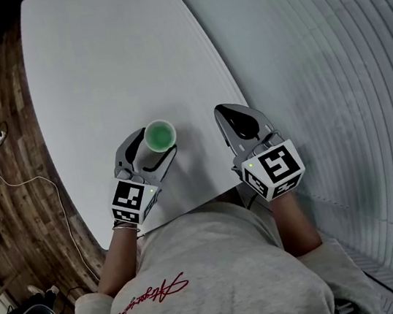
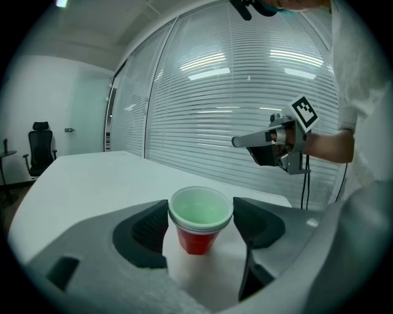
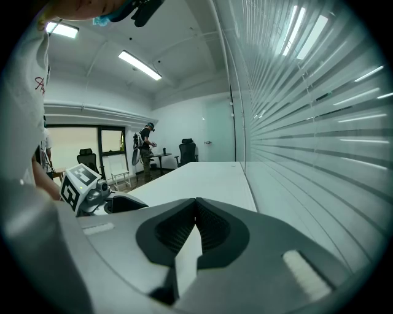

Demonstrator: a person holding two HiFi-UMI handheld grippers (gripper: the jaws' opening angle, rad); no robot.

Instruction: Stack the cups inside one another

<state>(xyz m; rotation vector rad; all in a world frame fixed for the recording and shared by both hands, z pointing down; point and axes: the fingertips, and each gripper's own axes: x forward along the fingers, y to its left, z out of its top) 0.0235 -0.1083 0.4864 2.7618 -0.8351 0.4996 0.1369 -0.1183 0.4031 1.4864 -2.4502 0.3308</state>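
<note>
A red cup with a pale green-tinted cup nested in it (image 1: 160, 135) (image 2: 200, 221) stands upright near the front edge of the white table (image 1: 106, 56). My left gripper (image 1: 152, 147) (image 2: 201, 228) has a jaw against each side of the stack's rim, shut on it. Whether the stack's base rests on the table I cannot tell. My right gripper (image 1: 238, 118) (image 3: 196, 214) is to the right of the stack over the table's right front corner, shut with nothing between its pads. It also shows in the left gripper view, where the right gripper (image 2: 261, 142) hovers beyond the cups.
A glass wall with blinds (image 1: 329, 58) runs close along the table's right side. Wooden floor with a cable and white plug (image 1: 0, 137) lies to the left. An office chair (image 2: 41, 153) stands beyond the table's far end, and a person (image 3: 146, 146) stands far off.
</note>
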